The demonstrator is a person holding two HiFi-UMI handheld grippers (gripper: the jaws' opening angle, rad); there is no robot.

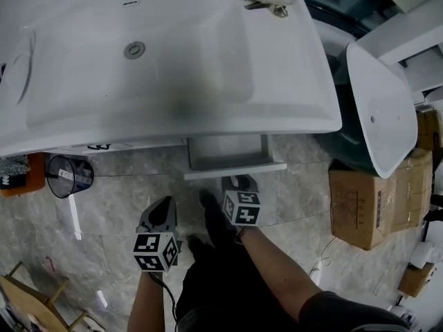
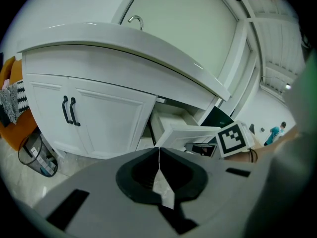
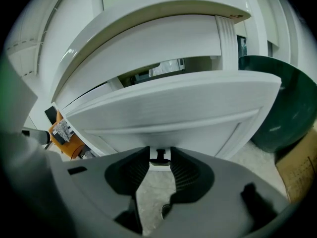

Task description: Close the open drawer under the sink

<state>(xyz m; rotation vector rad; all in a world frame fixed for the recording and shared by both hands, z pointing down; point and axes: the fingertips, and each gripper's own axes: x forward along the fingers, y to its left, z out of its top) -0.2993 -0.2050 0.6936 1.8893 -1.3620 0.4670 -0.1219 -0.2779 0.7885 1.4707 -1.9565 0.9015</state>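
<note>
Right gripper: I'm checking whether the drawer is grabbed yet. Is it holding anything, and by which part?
Nothing is held. The right gripper has its jaws apart; the small dark knob of the drawer shows between their tips, ungripped.

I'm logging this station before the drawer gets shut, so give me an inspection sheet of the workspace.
Surface: grey marbled floor tiles, with a white sink above.
Job's things: the drawer under the sink stands open.
Clutter: wire basket, cardboard box, wooden chair.
Grippers: left claw is shut and empty. Right claw is open, with the drawer's knob between its tips, not gripped.
Cables: a black lead trails from the left claw.
Surroundings: cabinet doors are shut. A white oval fixture leans over a dark green tub.
</note>
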